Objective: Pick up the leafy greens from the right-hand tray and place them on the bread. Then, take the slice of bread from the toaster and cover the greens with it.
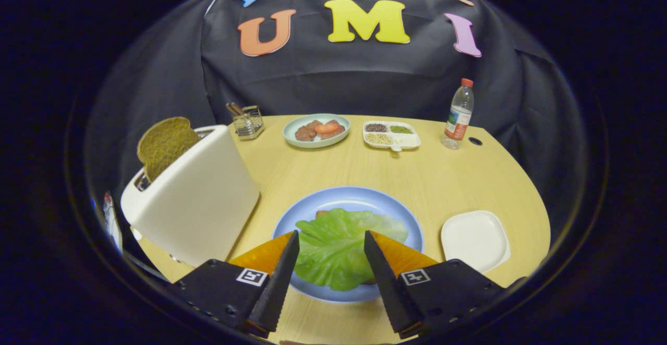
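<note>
1. Two fingers of the gripper [331, 241] stand spread apart, holding nothing, over the leafy greens [338, 246].
2. Greens lie on the blue plate [346, 196], lower centre, bread mostly hidden beneath.
3. Left of frame, a bread slice [164, 144] sticks up from the toaster [200, 194].
4. Lower right, the white tray [475, 238] sits on the surface [448, 178].

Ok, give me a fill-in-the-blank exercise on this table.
1. The leafy greens lie on the ___ plate.
2. A slice of bread stands in the ___.
3. The gripper fingers are ___, with the greens between them.
4. The white tray beside the plate is ___.

Answers: blue; toaster; open; empty
</note>
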### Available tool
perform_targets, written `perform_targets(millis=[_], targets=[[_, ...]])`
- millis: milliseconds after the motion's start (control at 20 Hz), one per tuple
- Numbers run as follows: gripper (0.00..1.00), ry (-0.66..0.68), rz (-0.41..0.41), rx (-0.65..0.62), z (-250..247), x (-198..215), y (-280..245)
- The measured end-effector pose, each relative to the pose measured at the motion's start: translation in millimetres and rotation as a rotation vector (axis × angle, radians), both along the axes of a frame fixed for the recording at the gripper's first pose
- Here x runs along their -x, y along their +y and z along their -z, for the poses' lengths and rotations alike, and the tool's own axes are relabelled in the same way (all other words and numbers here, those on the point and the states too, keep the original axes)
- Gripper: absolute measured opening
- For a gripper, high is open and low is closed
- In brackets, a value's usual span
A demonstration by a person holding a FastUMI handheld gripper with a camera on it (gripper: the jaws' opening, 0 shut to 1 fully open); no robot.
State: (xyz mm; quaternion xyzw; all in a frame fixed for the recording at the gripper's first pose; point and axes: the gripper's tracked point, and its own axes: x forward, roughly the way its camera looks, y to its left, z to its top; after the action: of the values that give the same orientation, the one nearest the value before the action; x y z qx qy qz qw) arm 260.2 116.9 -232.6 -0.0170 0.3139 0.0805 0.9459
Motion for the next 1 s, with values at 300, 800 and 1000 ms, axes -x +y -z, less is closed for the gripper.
perform_targets(millis=[300,800,1000], targets=[[0.96,-0.092,0.028,-0.076,-76,3,14],[0.96,-0.197,-0.072,-0.055,-154,8,126],[0.96,-0.19,-0.116,-0.03,-146,3,186]])
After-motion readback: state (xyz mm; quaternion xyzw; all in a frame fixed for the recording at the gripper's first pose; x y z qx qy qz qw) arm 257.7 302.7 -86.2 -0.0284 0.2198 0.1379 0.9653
